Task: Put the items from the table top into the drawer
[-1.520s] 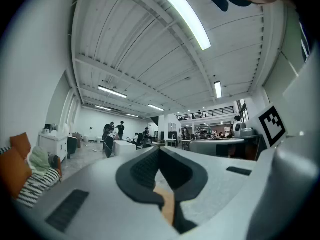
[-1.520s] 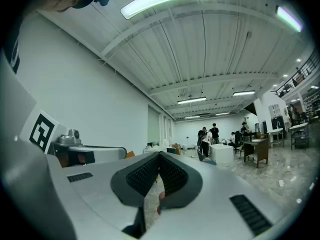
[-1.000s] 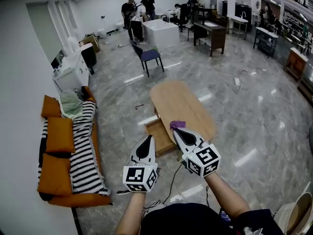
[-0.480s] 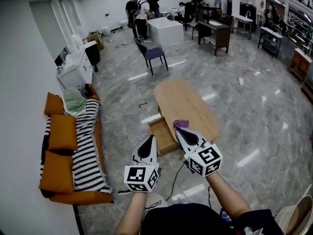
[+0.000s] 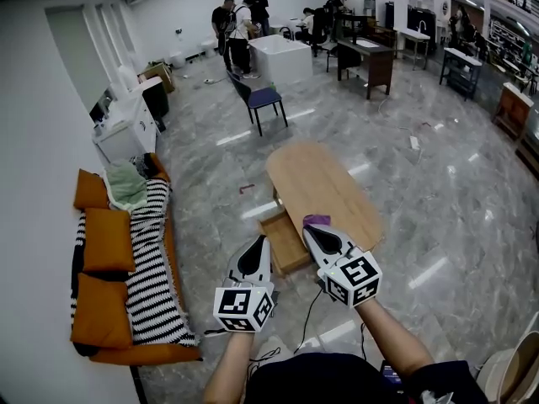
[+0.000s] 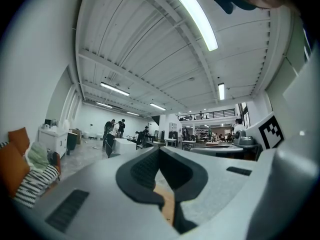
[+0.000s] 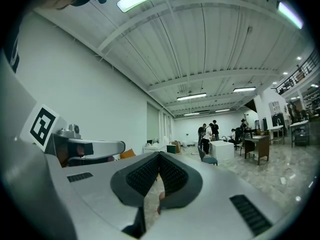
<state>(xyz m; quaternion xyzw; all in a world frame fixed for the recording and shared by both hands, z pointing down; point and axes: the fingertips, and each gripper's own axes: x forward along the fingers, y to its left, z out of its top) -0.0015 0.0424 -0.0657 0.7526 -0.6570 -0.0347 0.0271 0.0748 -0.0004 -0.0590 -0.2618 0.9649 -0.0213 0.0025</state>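
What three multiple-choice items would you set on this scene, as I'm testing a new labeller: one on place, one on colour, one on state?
1. Where does the purple item lie? A on the floor; B on the wooden table; C on the chair.
2. What colour are the cushions on the sofa? A green; B blue; C orange.
3. How is the table's drawer? A pulled open; B pushed shut; C taken out.
Answers: 1 B, it sits at the tabletop's near edge; 2 C, orange cushions line the striped sofa; 3 A, its box juts out from the table's side.
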